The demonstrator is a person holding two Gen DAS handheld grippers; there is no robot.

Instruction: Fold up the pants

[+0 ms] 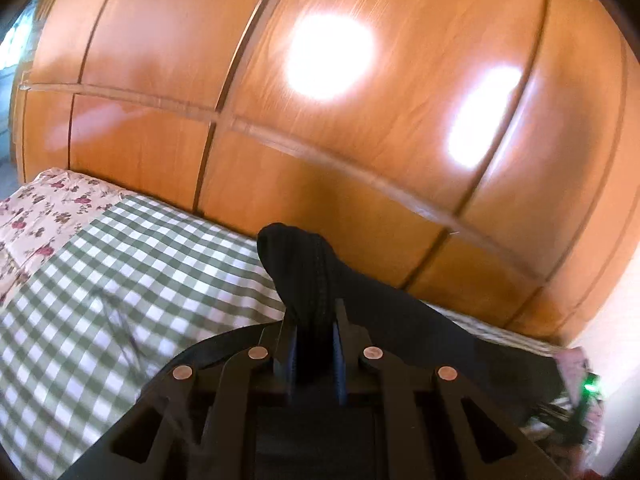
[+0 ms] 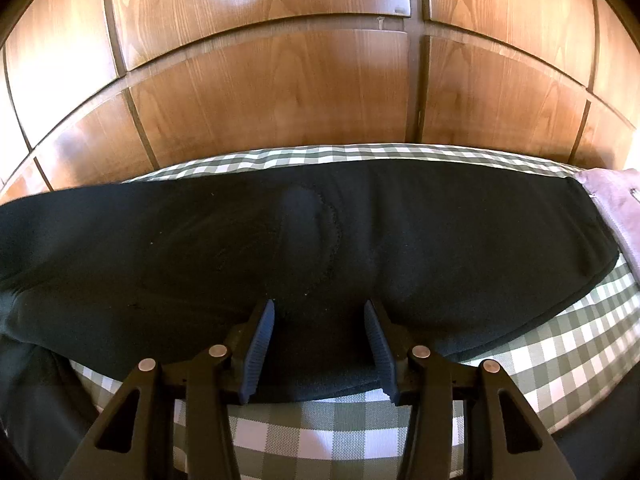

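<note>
The black pants (image 2: pixel 304 240) lie stretched left to right across a bed with a green-and-white checked cover (image 2: pixel 320 440). My right gripper (image 2: pixel 320 312) is open, its fingers spread just above the near edge of the pants, holding nothing. My left gripper (image 1: pixel 314 312) is shut on a bunched end of the black pants (image 1: pixel 304 264) and holds it lifted above the bed; the cloth trails down to the right.
A glossy wooden wardrobe (image 2: pixel 280 80) stands right behind the bed, also in the left wrist view (image 1: pixel 360 120). A floral pillow (image 1: pixel 44 208) lies at the far left. A pink cloth (image 2: pixel 620 208) lies at the right end of the pants.
</note>
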